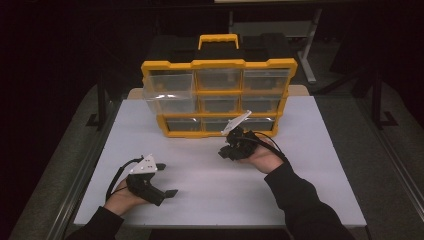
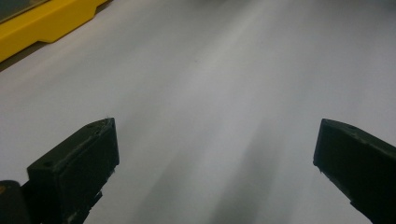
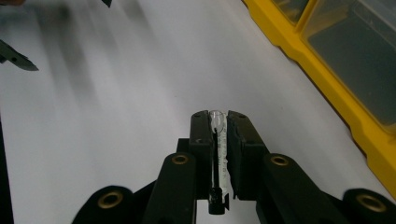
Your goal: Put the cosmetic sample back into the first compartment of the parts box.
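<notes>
Small clear tube (image 3: 217, 140), glass or plastic, with printed marks along its side: clamped upright between the jaws of the right claw (image 3: 217, 122), its rounded tip just proud of the jaw tips, a dark cap at its lower end. Right claw (image 1: 231, 146) held above the white surface (image 1: 210, 175), right of centre, just in front of the yellow drawer organizer (image 1: 218, 97). Organizer stands at the far side of the surface; clear drawers, top-left one pulled partway out. Left claw (image 1: 167, 192) near left, low over the surface, jaws spread wide with nothing between them (image 2: 215, 154). Yellow organizer edge at far left of left gripper view.
</notes>
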`<act>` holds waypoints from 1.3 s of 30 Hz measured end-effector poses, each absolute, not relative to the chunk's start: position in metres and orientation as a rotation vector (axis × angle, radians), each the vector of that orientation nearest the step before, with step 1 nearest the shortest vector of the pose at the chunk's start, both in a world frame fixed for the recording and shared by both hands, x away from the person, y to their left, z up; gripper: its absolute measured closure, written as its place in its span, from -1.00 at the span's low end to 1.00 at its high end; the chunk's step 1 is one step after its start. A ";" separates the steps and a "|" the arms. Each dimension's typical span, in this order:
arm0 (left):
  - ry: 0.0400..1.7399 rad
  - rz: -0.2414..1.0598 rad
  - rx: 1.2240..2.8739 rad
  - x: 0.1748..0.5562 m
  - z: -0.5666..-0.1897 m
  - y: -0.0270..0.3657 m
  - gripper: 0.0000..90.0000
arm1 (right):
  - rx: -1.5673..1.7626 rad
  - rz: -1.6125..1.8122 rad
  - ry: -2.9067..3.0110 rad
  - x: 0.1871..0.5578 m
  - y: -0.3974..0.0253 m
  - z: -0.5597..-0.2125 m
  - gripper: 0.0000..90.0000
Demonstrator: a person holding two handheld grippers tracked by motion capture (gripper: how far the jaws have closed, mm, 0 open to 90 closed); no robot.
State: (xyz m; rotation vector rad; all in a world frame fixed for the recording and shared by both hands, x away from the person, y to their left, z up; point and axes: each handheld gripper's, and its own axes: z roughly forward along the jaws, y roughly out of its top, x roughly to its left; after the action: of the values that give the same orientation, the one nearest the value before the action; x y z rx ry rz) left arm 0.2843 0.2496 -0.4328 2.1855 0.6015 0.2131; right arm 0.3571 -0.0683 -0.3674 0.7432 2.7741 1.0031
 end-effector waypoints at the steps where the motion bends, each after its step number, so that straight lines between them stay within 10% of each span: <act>1: 0.599 0.214 2.187 0.284 -0.433 0.250 -1.00 | 0.739 1.005 2.772 0.358 -0.068 -0.366 0.77; 39: 0.598 0.210 2.183 0.284 -0.433 0.250 -1.00 | 0.672 1.049 2.752 0.371 -0.054 -0.313 0.77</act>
State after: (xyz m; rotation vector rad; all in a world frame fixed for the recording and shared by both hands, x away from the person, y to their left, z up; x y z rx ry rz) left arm 0.2842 0.2502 -0.4327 2.1832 0.5981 0.2104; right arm 0.3706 -0.0543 -0.3134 0.6723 2.7518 1.0490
